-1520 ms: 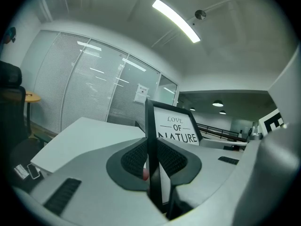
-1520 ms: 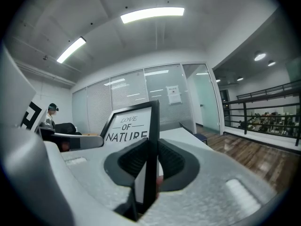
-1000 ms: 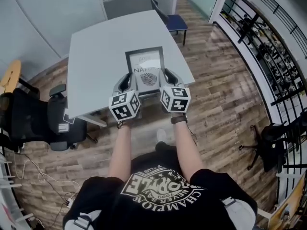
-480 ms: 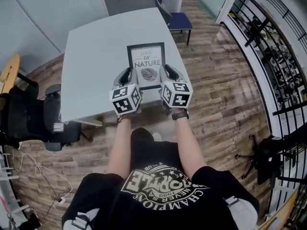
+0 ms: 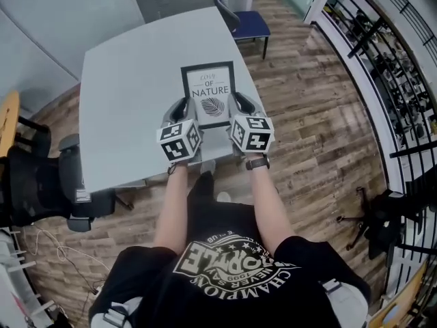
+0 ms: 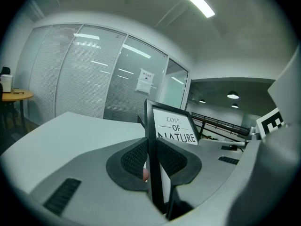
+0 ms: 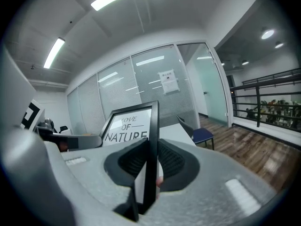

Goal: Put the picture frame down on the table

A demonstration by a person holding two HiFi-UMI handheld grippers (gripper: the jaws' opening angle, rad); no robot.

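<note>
A black picture frame (image 5: 209, 94) with a white print reading "LOVE OF NATURE" is held above the near right part of the grey table (image 5: 130, 94). My left gripper (image 5: 184, 109) is shut on the frame's left edge (image 6: 151, 159). On the opposite edge (image 7: 151, 154) my right gripper (image 5: 237, 106) is shut. Both gripper views show the black border pinched between the dark ribbed pads. I cannot tell from the head view whether the frame touches the tabletop.
A blue chair (image 5: 244, 22) stands at the table's far right corner. A black office chair (image 5: 41, 183) sits at the left, near a round wooden table (image 5: 7, 115). Railings (image 5: 389, 53) run along the right over wood flooring. Glass partitions stand behind the table.
The frame and both grippers have moved farther over the table. The view has shifted, so the table now lies more squarely under the frame. Both grips are unchanged.
</note>
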